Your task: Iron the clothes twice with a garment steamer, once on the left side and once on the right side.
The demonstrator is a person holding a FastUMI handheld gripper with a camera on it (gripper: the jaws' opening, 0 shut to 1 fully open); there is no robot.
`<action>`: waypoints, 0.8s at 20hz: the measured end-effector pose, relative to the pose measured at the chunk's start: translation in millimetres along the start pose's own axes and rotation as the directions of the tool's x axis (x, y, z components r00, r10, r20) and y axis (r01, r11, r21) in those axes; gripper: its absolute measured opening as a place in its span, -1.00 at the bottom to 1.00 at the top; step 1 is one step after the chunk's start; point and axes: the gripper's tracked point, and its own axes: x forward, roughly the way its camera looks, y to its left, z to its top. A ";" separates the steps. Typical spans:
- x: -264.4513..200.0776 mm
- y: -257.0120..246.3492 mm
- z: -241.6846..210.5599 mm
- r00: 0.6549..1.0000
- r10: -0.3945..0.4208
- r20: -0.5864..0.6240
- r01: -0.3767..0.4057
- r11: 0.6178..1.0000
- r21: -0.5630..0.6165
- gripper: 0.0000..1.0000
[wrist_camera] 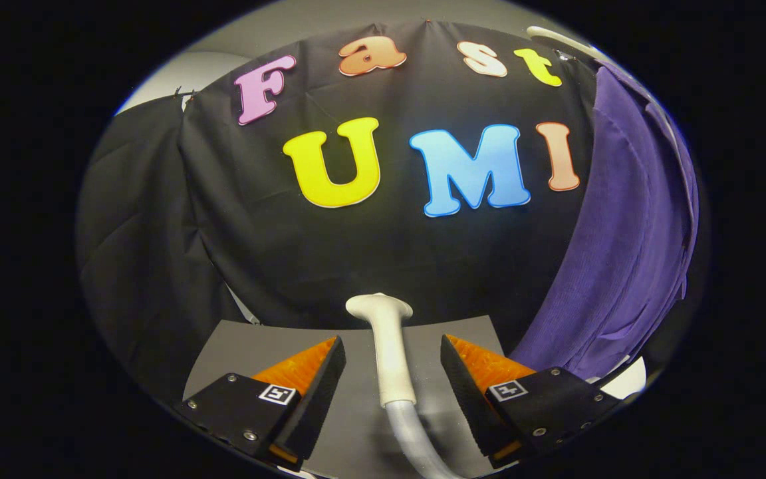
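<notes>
- The steamer (388, 352) lies on a grey table (243, 346), and its hose (416, 442) is cut off low down, so where the hose leads cannot be seen.
- The steamer's face is turned away; whether it touches the black cloth wall behind cannot be told.
- The purple garment (622, 253) hangs off to the right on a white hanger (559, 38); its far side and lower hem are cut off.
- The gripper (393, 356) is spread wide, with the steamer's handle between the fingers (316, 386) and clear of both pads.
- There is bare table on each side of the handle, between it and each finger.
- The table's back edge runs just behind the steamer's head, close to the cloth wall.
- The garment's lower part sits just beyond the right finger.
- The steamer's long axis runs straight ahead from the gripper, head pointing away towards the wall, hose end nearest.
</notes>
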 end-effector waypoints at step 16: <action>81.8 -5.9 -51.5 0.962 0.050 -0.270 0.024 0.964 0.265 0.33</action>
